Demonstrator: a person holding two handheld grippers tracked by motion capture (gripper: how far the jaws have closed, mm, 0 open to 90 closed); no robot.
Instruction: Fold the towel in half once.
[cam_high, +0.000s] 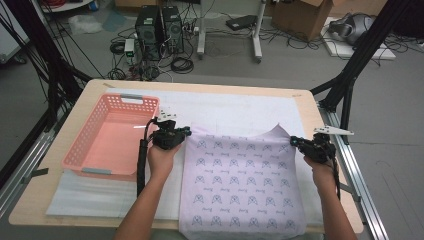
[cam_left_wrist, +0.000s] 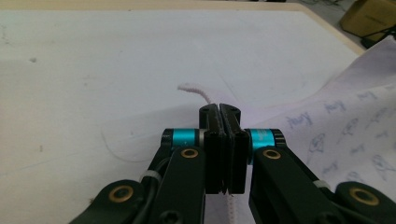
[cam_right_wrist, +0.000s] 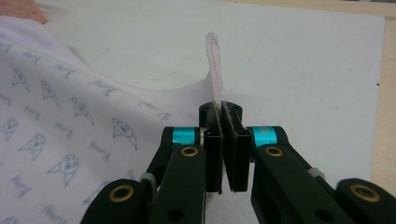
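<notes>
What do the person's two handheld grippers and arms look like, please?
Both the left gripper and the right gripper are black, with flat paired jaws, teal bands and brass-coloured rivets. Each carries a grey three-cornered plate on top. A black cable trails from the left. The forearms are unsleeved.

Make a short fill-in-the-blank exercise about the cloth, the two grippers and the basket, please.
1. Each gripper is shut on a far ____ of the printed cloth.
2. The basket is ____ in colour.
3. The basket stands beside the ____ gripper, not the right gripper.

Missing words: corner; pink; left
</notes>
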